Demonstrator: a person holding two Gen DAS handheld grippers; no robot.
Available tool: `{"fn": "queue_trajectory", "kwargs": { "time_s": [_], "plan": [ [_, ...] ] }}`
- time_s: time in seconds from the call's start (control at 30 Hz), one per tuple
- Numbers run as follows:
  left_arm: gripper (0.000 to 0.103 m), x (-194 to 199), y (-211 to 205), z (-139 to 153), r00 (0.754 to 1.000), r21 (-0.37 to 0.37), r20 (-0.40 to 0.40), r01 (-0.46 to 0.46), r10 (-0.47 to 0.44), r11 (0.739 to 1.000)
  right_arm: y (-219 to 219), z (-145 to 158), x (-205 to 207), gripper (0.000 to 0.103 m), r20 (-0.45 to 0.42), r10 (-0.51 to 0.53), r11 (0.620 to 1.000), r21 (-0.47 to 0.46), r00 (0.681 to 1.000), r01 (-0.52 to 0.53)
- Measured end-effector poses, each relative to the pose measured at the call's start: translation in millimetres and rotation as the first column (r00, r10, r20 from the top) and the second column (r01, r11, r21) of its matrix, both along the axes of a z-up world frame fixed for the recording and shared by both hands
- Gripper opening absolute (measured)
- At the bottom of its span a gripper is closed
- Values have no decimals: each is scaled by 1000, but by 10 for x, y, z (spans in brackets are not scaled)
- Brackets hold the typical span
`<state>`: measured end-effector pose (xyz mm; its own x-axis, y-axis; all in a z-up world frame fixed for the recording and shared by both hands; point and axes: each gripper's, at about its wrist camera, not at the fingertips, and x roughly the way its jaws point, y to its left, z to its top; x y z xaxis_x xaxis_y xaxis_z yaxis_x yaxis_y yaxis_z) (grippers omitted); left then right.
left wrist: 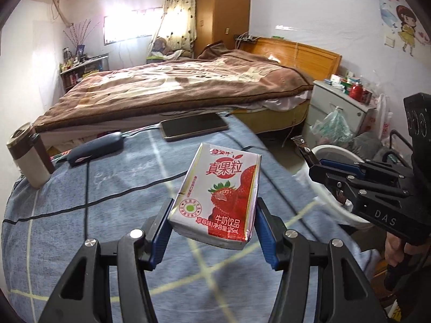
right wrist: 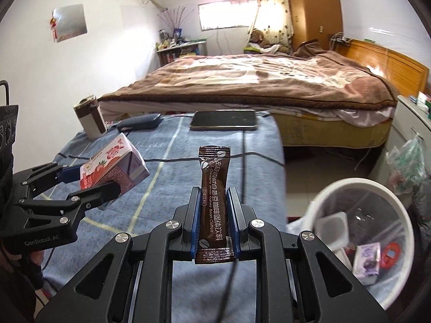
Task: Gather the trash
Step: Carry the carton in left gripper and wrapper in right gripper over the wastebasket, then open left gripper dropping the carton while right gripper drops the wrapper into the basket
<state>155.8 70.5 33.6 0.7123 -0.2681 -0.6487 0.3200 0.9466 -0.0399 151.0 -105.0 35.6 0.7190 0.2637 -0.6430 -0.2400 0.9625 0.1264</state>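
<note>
Coffee sachet bottom behind fingers

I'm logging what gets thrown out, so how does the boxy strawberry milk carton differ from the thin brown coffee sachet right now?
The strawberry milk carton is a white and red box with thick sides; the brown coffee sachet is a flat, narrow dark strip. The carton sits tilted in the left gripper, while the sachet stands nearly upright in the right gripper. The carton spreads its jaws wide; the sachet leaves them almost closed. Both are held in the air, above the blue blanket.
</note>
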Motion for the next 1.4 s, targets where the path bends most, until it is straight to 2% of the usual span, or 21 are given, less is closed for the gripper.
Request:
{"fn": "queue_trajectory", "kwargs": {
  "time_s": [0.27, 0.57, 0.9, 1.07, 1.13, 1.4],
  "plan": [
    [60, -154, -506, 110, 997, -15, 28, 75, -74, 997, -450, 103, -259, 21, 31, -85, 996, -4, 996, 85],
    [60, -191, -1155, 95, 988, -30, 28, 150, -149, 988, -1012, 134, -438, 21, 36, -191, 981, -10, 981, 192],
    [60, -119, -1911, -97, 970, -54, -32, 241, -243, 969, -1558, -64, -423, 21, -23, -283, 959, -20, 959, 282],
    [60, -21, -2173, -244, 964, -64, -84, 249, -253, 966, -1767, -241, -352, 21, -75, -306, 952, -41, 949, 304],
    [60, -8, -2273, -311, 965, -46, -94, 240, -244, 970, -1833, -316, -315, 21, -92, -318, 948, -54, 944, 314],
    [60, 73, -2529, -497, 957, -35, -145, 249, -251, 968, -2034, -417, -321, 22, -128, -331, 943, -63, 935, 325]
  ]
}}
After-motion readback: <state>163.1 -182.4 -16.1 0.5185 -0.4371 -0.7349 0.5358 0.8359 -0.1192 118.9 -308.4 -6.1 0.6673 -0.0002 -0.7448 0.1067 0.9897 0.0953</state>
